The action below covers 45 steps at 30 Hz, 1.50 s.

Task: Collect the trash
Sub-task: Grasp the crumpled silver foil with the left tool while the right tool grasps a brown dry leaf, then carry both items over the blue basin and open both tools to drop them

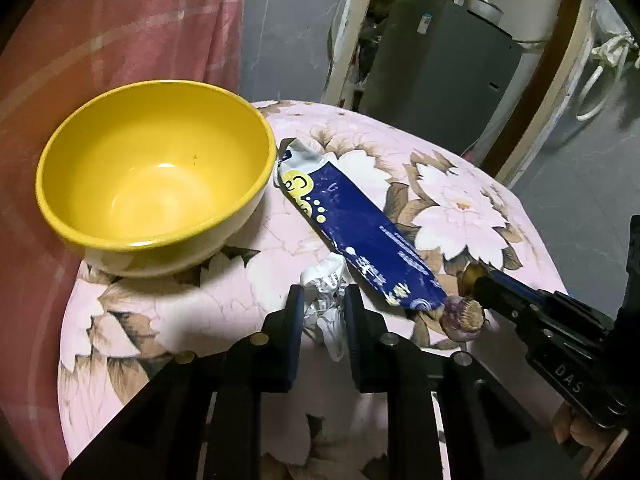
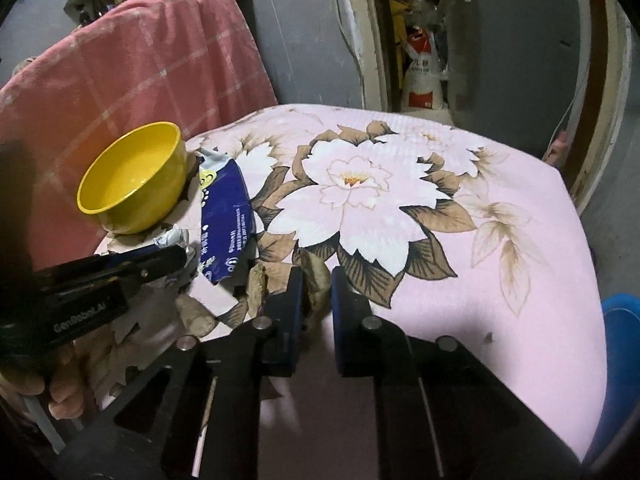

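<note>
So far we judge the collecting barely begun: the yellow bowl (image 1: pixel 154 176) at the left of the floral-covered table (image 1: pixel 472 184) is empty inside, and every scrap we can see lies on the cloth or sits between fingers at cloth level. Working from the left, the bowl stands by the pink plaid cloth (image 1: pixel 120 32); just beside its right rim begins the long blue wrapper (image 1: pixel 360 232), lying flat and slanting toward us, not yet gripped by anything. Below its middle, the left gripper (image 1: pixel 322 312) has its jaws closed on the crumpled white paper (image 1: pixel 326 304), which bulges out above and below the pads. Further right, at the wrapper's near tip, the right gripper (image 1: pixel 466 294) comes in from the side with its jaws pinched on a small brownish, ridged piece of trash (image 1: pixel 464 314), seemingly a used baking cup, though we cannot be sure. What is left, then, in our reading: carry both held scraps to wherever the trash goes, presumably the bowl, then return for the wrapper. The left wrist view gives us the bowl's bare interior and the white paper clearly; the right wrist view shows its own gripper (image 2: pixel 318 304) closed around a brown blur we could not identify from there, the left gripper (image 2: pixel 172 256) only side-on, a person's fingers (image 2: pixel 64 396) beneath it, and, at the far right edge, a blue container (image 2: pixel 622 320) beside the table that the other view misses.
</note>
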{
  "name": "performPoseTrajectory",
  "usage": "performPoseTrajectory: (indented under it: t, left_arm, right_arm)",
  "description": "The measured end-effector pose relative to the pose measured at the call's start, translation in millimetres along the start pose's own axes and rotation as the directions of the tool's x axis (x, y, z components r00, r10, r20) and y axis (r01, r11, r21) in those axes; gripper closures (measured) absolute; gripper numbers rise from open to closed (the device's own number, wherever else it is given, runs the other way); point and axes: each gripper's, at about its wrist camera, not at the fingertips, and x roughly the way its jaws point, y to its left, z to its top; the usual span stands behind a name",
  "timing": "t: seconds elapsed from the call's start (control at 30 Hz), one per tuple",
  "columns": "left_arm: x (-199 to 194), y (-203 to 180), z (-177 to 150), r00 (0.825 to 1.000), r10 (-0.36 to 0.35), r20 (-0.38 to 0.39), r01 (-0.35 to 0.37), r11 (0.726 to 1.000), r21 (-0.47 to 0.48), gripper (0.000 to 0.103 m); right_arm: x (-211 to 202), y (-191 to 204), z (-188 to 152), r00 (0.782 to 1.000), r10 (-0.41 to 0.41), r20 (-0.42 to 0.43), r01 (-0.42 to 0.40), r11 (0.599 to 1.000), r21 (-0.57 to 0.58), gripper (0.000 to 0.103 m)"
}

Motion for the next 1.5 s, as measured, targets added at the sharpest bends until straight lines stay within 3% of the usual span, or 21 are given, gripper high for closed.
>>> performPoseTrajectory:
  t: [0.2, 0.33, 0.43, 0.67, 0.83, 1.0, 1.13, 1.27, 1.37, 1.5]
  left_arm:
    - [-27, -12, -8, 0.996, -0.025, 0.084, 0.027, 1.0, -0.016, 0.087]
    - [-57, -32, -7, 0.979, -0.073, 0.193, 0.074, 0.997, 0.0, 0.087]
    - [-80, -52, -5, 0.954, -0.113, 0.277, 0.106, 0.994, 0.039, 0.087]
    - [-121, -109, 1, 0.882, -0.22, 0.417, 0.167, 0.973, 0.16, 0.087]
    - [-131, -159, 6, 0.839, -0.308, 0.449, 0.214, 0.945, 0.248, 0.087]
    - [-133, -207, 7, 0.808, -0.396, 0.437, 0.265, 0.906, 0.331, 0.087]
    - [-128, -246, 3, 0.797, -0.447, 0.407, 0.294, 0.875, 0.386, 0.087]
    - [-114, -282, 0, 0.799, -0.485, 0.355, 0.323, 0.844, 0.428, 0.087]
    - [-101, -304, -5, 0.812, -0.502, 0.298, 0.346, 0.825, 0.447, 0.086]
    - [-82, -326, -11, 0.834, -0.505, 0.22, 0.369, 0.809, 0.458, 0.086]
  right_arm:
    - [-35, 2, -5, 0.992, 0.013, 0.125, -0.013, 1.0, -0.001, 0.065]
    - [-74, 0, -7, 0.966, 0.004, 0.259, -0.002, 1.0, -0.007, 0.065]
    - [-104, -3, -5, 0.936, -0.008, 0.352, 0.012, 1.0, -0.008, 0.065]
    - [-178, -12, -11, 0.832, -0.076, 0.549, 0.087, 0.996, 0.005, 0.065]
    - [-222, -31, -20, 0.763, -0.148, 0.63, 0.149, 0.987, 0.051, 0.063]
    - [-255, -61, -32, 0.722, -0.219, 0.657, 0.191, 0.975, 0.116, 0.063]
    - [-275, -88, -45, 0.694, -0.288, 0.66, 0.232, 0.957, 0.173, 0.063]
    - [-287, -117, -59, 0.687, -0.348, 0.638, 0.259, 0.937, 0.233, 0.063]
    - [-292, -141, -71, 0.693, -0.386, 0.608, 0.27, 0.922, 0.278, 0.063]
    - [-287, -169, -83, 0.72, -0.422, 0.551, 0.276, 0.902, 0.331, 0.063]
